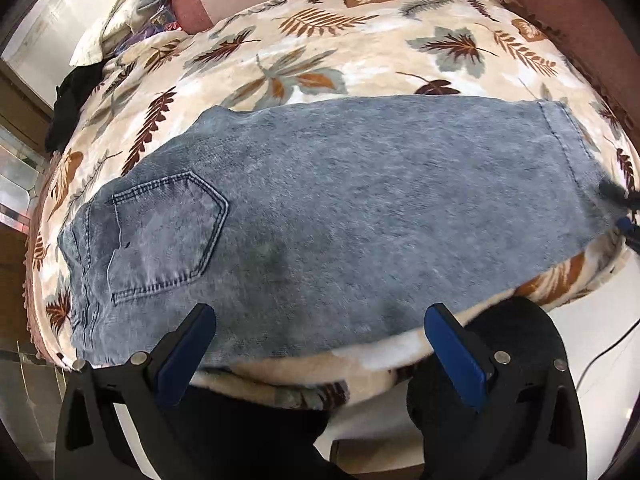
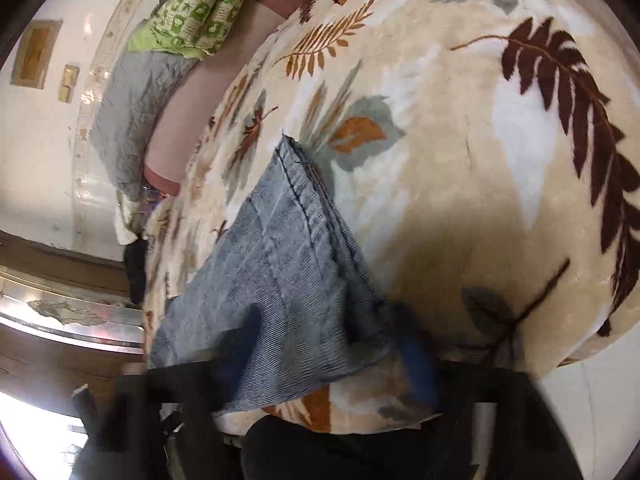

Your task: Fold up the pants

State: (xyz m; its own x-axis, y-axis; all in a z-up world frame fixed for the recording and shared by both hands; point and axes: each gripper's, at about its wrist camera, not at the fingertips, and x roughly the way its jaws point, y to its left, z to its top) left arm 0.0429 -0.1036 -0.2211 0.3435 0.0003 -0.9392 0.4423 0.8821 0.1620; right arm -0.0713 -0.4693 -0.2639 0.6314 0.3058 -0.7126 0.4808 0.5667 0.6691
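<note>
Pants (image 1: 340,208) lie flat on the leaf-print blanket (image 1: 360,40), just ahead of the wide-open left gripper (image 1: 320,320); right gripper (image 2: 320,360), blurry, is clamped on their hem corner.

The right gripper (image 2: 320,360) is smeared by motion in its own view: its blue pads (image 2: 416,364) are streaks, so the gap between them and any grip on the jeans' hem (image 2: 304,216) cannot be read there. In the left wrist view it is a blurred tip cut off at 3 o'clock. The jeans (image 1: 320,208) hide the leaf-print blanket (image 1: 360,52) beneath them, and their near edge at 6 o'clock is blurred. The left gripper's (image 1: 320,320) bodies run off the bottom edge. The dark cloth (image 1: 66,104) at 9 o'clock and the green-patterned fabric (image 2: 200,4) at 11 o'clock are too partial to name
</note>
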